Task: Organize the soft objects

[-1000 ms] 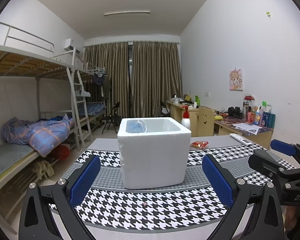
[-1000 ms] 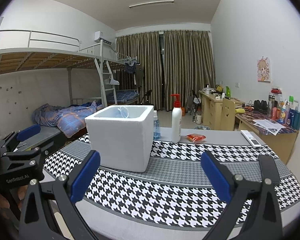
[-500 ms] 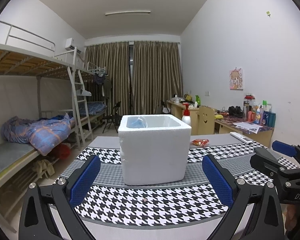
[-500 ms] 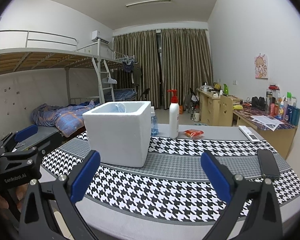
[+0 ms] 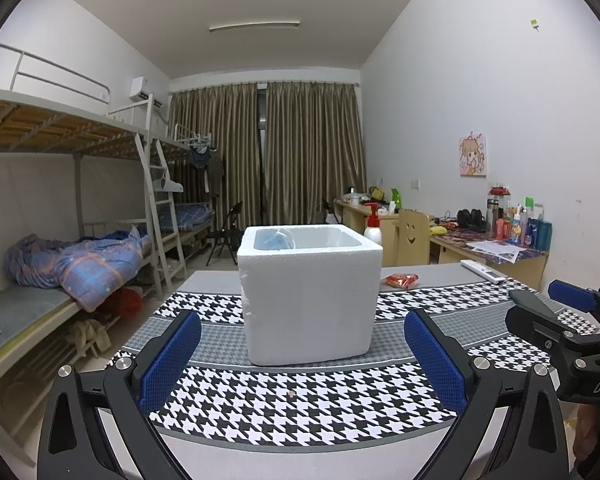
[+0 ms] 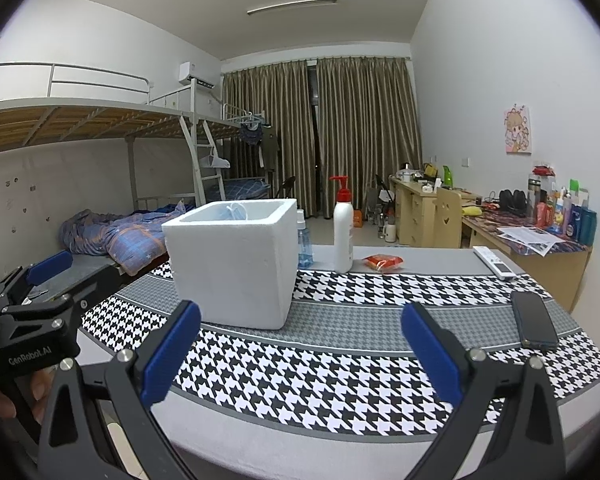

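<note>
Both your claws hang empty over the near edge of the tabletop (image 5: pixel 300 392).

Your left claw (image 5: pixel 302 360) and right claw (image 6: pixel 300 350) each have their blue pads spread wide apart, gripping nothing. The white foam box (image 5: pixel 309 294) stands upright on the houndstooth cloth ahead of them, something pale blue and soft (image 5: pixel 274 239) showing in its back-left corner.

dorm room: bunk beds (image 5: pixel 80 152), desks (image 6: pixel 428 208)
</note>
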Demonstrator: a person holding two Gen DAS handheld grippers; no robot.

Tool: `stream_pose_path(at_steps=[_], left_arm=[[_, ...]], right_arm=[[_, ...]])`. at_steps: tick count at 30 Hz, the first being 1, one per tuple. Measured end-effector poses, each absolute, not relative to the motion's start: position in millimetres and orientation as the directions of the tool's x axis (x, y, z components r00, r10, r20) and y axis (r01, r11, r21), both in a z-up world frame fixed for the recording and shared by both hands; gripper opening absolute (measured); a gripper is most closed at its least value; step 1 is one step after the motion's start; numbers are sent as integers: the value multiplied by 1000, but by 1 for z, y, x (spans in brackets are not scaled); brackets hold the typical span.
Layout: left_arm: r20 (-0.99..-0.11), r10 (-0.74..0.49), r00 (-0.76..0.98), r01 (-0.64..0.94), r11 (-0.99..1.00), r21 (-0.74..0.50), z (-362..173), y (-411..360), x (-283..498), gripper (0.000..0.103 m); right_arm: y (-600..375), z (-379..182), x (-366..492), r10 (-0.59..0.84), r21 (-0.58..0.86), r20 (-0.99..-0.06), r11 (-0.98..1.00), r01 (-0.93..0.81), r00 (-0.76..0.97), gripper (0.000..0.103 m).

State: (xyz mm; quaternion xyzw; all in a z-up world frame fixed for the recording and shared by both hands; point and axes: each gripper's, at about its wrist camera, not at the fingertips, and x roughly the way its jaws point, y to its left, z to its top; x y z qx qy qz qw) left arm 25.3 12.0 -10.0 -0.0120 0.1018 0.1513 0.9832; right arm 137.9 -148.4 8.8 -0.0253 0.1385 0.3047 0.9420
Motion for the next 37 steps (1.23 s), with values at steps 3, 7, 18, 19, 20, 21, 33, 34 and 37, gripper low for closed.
stream_pose_path(at_steps=[3,7,18,19,20,21,33,34,37], left_arm=[[-204,292,934,-297,955,7,-11,11,24,102],[-201,290,936,-294,956,6,-12,10,22,102],[-197,290,936,-295,956,7,-15,9,18,102],[-196,291,936,-295,955,10,-15,9,18,102],[-196,290,937,-294,956,10,-15,9,18,102],[-195,290,937,-294,956,10,-14,9,17,102],[-200,287,937,-290,957,18,-15,6,18,102],[-200,287,937,-290,957,17,-15,6,18,102],[-200,284,938,-286,958,16,-15,6,19,102]], right_arm=[[-150,8,137,567,35,-276,813,-581,776,102],[-152,7,136,565,35,-274,815,-578,779,102],[-155,5,135,564,40,-275,816,-577,779,102],[-155,5,135,565,40,-275,815,-578,778,102],[-155,5,135,566,40,-276,815,-579,777,102],[-155,4,136,566,38,-277,814,-580,776,102],[-154,1,137,565,38,-283,814,-580,775,102],[-154,1,137,564,37,-284,814,-579,775,102],[-154,2,137,566,38,-283,814,-580,775,102]])
